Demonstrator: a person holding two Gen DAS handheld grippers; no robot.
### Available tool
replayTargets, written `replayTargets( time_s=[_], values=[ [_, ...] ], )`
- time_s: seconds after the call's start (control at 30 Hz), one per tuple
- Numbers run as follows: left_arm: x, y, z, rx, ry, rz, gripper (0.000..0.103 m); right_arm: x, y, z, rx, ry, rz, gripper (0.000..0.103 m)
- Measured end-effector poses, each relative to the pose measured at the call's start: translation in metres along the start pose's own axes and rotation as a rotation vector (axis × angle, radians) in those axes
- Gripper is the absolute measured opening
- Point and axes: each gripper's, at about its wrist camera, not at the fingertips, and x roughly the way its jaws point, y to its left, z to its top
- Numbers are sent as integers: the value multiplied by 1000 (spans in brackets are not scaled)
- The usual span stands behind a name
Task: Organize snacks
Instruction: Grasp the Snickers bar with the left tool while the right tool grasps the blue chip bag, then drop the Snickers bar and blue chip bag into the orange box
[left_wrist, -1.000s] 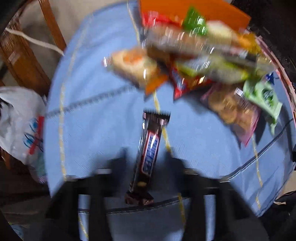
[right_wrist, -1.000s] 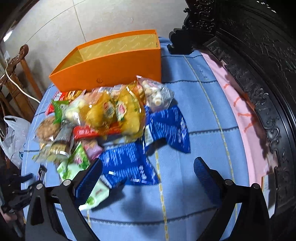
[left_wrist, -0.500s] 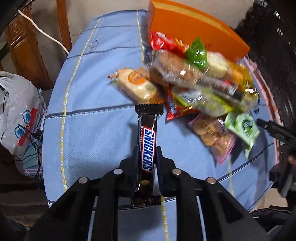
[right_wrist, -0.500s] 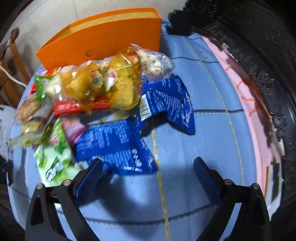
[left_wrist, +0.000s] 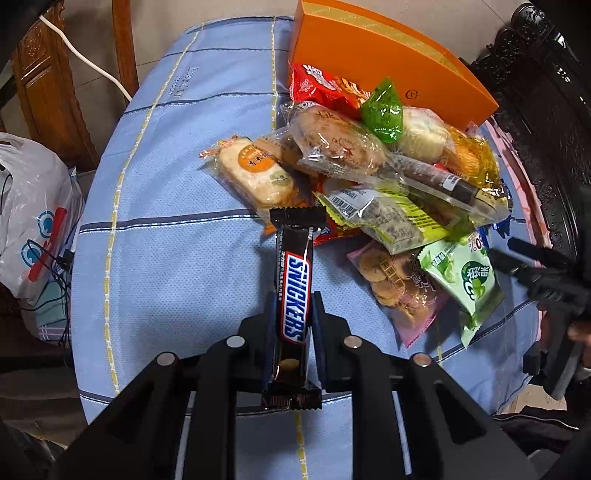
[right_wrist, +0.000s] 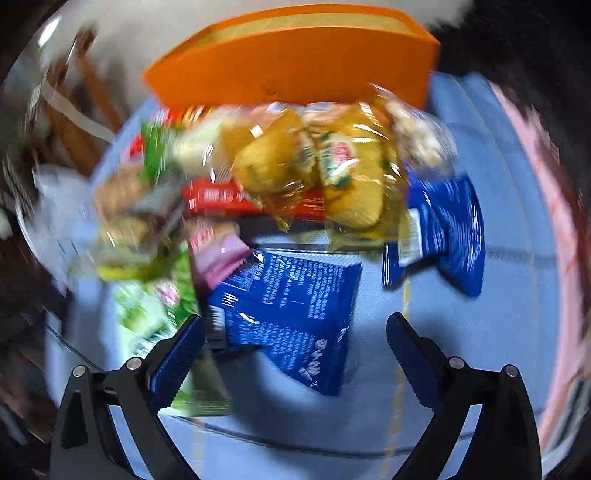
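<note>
I see the bench (left_wrist: 177, 206) under its blue checked cloth, and I take the orange box (left_wrist: 388, 62) at its far edge as my landmark. In front of that box lies the heap of snacks (left_wrist: 369, 162), its back packets touching the box wall: a red bag (left_wrist: 325, 86) right against it, a green wrapper (left_wrist: 382, 110) just in front, clear-wrapped pastries and a pale cake packet (left_wrist: 255, 175) farther out. A pink cookie bag (left_wrist: 395, 286) and a green-and-white sachet (left_wrist: 467, 275) sit at the heap's near edge, well apart from the box.

My left tool (left_wrist: 293, 325) is clamped on the chocolate bar (left_wrist: 293, 295), which stands lengthwise between the fingers, its far end pointing toward the box and just short of the heap.

My right tool (right_wrist: 295, 332) has its jaws spread wide, nothing between them, over a blue packet (right_wrist: 291, 310) lying on the cloth. A second blue packet (right_wrist: 447, 229) lies nearer the box. This view is blurred.
</note>
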Motion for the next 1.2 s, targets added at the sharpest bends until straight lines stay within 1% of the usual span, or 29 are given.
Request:
replayTargets(
  time_s=[0.03,0.07,0.13,0.23,0.27,0.3,0.33,0.37,0.4,0.43,0.47,0.5,0.7,0.77,0.87,0.9,1.0,1.03,1.1,1.17,1.2],
  values=[
    [2,-2,1,4,5,-1,17,6,8,2,-73,-4,-38,99],
    [3,-5,1,8,6,-1,17,10,12,3,-109,-7,-40,99],
    [5,-9,2,18,11,-3,17,27,17,8,-150,24,0,99],
    [8,-15,4,28,25,-5,17,54,26,12,-150,68,73,100],
    [8,-16,5,31,25,-4,17,55,32,10,-174,43,52,100],
    [7,-17,5,34,22,-4,17,58,41,9,-237,43,23,100],
    [6,-18,6,36,19,-9,17,58,43,9,-251,57,7,92],
    [5,-18,6,35,16,-10,17,56,42,11,-233,73,22,67],
    [5,-18,6,34,15,-8,17,49,41,10,-226,69,37,51],
    [4,-17,6,29,14,-8,17,43,39,10,-228,66,49,46],
    [4,-14,6,22,13,-9,17,38,37,8,-228,70,35,40],
    [3,-13,6,16,12,-10,17,32,32,5,-225,69,15,38],
    [-5,-14,11,27,-13,-25,17,-7,-17,-7,-76,23,85,38],
    [-12,-17,15,34,-30,-38,17,-21,-22,-3,-48,1,95,38],
    [-28,-23,25,48,-67,-57,17,-45,-29,5,-19,-68,120,38],
    [-33,-25,30,50,-77,-66,17,-52,-25,8,-14,-87,126,38],
    [-53,-35,52,94,-130,-76,17,-73,-27,29,-8,-165,136,38],
    [-58,-37,60,106,-144,-79,17,-80,-29,42,-4,-199,140,38],
    [-70,-47,90,132,-184,-100,17,-91,-31,65,6,-252,141,38],
    [-79,-58,121,166,-232,-85,17,-100,-37,91,31,-307,134,38],
    [-82,-66,139,184,-258,-83,17,-103,-43,109,51,-338,131,38]
  ],
)
